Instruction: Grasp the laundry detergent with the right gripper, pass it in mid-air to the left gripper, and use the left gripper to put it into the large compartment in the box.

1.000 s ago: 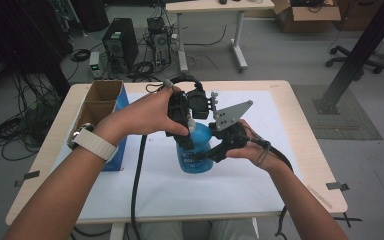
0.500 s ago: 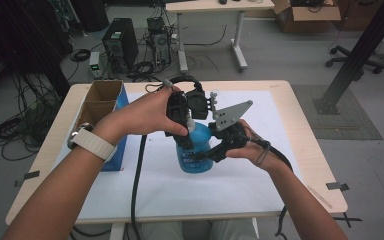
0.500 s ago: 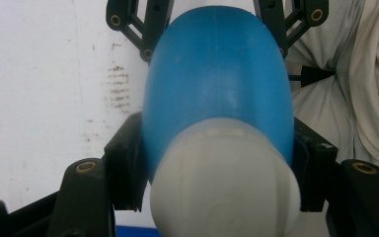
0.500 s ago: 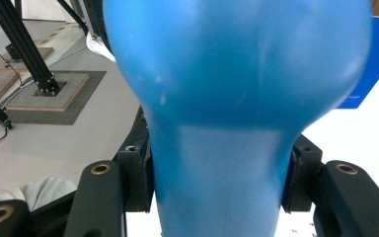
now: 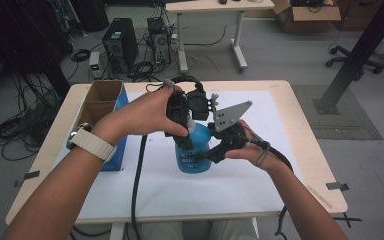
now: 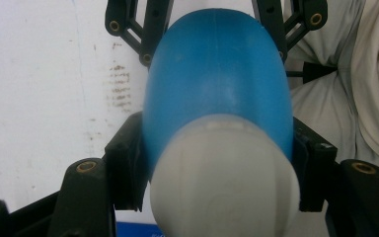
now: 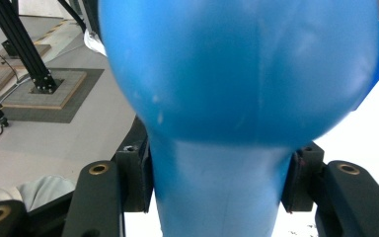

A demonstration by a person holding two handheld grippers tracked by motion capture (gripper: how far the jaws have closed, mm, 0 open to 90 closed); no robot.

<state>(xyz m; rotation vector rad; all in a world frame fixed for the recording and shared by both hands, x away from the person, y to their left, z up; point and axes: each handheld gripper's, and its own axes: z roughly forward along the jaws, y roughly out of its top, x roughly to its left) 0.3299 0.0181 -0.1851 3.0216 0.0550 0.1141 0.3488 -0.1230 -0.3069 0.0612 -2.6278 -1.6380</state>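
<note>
A blue plastic bottle (image 5: pixel 194 155) with a white cap (image 6: pixel 222 182) stands upright at the middle of the white sheet (image 5: pixel 260 180). My left gripper (image 5: pixel 186 125) comes down from above and is shut on the bottle's top, its pads (image 6: pixel 128 168) pressing both sides just below the cap. From the right, my right gripper (image 5: pixel 204 156) is shut on a narrower part of the blue body (image 7: pixel 222 187). Its jaws have just eased open a little, with the bottle still between them. A grey three-cornered plate (image 5: pixel 230 115) sits on top of the right gripper.
An open cardboard box with a blue side (image 5: pixel 102 102) stands at the table's left. A black cable (image 5: pixel 137 190) runs from the left gripper over the front edge. Beyond the wooden table (image 5: pixel 305 130) lie computers, cables and another table.
</note>
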